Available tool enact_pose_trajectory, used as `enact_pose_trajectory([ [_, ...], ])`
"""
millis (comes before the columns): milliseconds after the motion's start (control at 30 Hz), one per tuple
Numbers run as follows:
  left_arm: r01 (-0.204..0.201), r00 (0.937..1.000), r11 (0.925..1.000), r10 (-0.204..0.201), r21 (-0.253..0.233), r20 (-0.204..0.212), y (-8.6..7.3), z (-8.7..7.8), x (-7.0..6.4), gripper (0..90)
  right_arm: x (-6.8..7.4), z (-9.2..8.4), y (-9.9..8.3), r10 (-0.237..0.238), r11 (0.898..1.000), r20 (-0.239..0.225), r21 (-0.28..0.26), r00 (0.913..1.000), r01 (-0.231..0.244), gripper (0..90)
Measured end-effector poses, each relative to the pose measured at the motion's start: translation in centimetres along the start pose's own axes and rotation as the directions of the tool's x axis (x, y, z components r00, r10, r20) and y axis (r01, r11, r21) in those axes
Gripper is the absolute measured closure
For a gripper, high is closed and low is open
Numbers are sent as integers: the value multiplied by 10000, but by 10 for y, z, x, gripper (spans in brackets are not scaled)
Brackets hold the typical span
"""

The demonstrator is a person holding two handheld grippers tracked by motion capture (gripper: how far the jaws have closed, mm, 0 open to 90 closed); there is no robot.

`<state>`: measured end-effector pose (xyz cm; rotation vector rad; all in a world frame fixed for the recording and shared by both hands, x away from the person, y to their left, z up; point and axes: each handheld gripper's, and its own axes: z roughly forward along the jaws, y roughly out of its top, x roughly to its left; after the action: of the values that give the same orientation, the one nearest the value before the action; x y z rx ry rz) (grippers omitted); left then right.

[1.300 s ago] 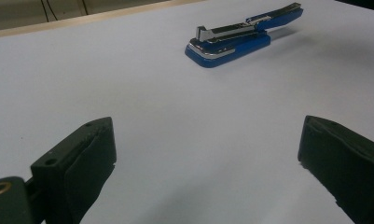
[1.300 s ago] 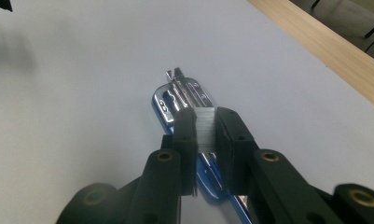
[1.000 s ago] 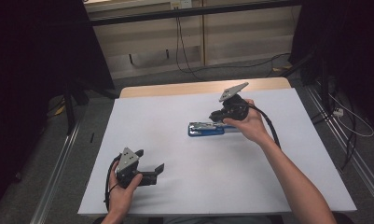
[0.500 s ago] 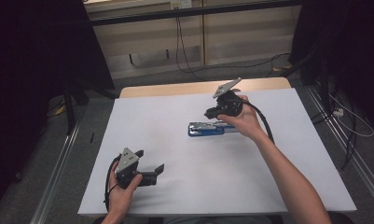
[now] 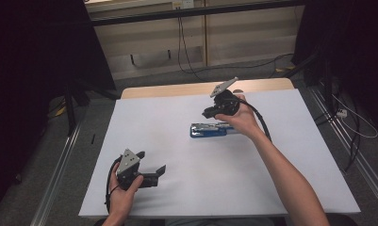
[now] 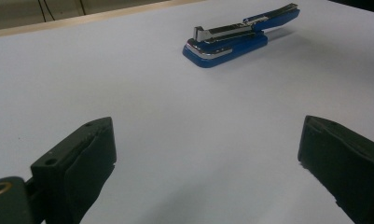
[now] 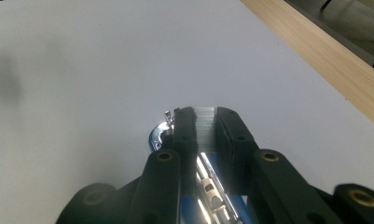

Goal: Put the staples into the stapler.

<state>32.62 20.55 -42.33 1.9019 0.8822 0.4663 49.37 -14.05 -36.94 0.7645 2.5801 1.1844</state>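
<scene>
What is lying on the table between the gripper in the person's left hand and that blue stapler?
Nothing: in the left gripper view, bare white table cover runs from the open left gripper to the blue stapler.

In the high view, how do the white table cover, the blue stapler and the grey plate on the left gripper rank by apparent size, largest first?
1. White table cover, by far the largest.
2. Blue stapler.
3. Grey plate on the left gripper, somewhat smaller than the stapler although it lies nearer the camera.

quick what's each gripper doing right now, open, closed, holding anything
Left gripper: open, fingers wide apart, holding nothing.
Right gripper: closed on a strip of staples, above the blue stapler.
</scene>
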Motion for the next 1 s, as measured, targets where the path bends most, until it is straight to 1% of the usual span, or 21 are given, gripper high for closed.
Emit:
enact_pose_trajectory([
  [167,6,10000,10000,-6,9,1,0,0,0,44,-1,5,4,-20,9999,-118,143,9999,22,794],
  [233,-46,10000,10000,46,16,-16,0,0,0,44,-2,8,5,-1,9998,-353,221,9994,9,794],
  [267,-2,10000,10000,2,-7,-12,0,0,0,44,-2,10,5,-32,9996,-377,286,9993,43,794],
  [333,45,10000,10000,-45,-43,11,0,0,0,44,-3,14,6,8,9993,-387,377,9993,7,794],
  [467,5,10000,10000,-5,-15,9,0,0,0,44,-4,21,5,44,9990,-416,443,9991,-26,794],
  [667,-7,10000,10000,7,-63,24,0,0,0,44,-4,28,8,10,9993,-463,375,9989,8,794],
  [733,35,10000,10000,-35,-44,25,0,0,0,44,-4,31,8,-29,9990,-506,452,9987,52,794],
  [800,-19,10000,10000,19,-36,15,0,0,0,44,-5,34,8,-124,9986,-547,500,9984,152,794],
  [900,-4,10000,10000,4,-61,29,0,0,0,44,-4,38,9,-258,9984,-634,478,9977,288,794],
  [1000,-33,10000,10000,33,-38,21,0,-1,1,44,-3,41,10,-584,9974,-620,375,9964,608,794],
])
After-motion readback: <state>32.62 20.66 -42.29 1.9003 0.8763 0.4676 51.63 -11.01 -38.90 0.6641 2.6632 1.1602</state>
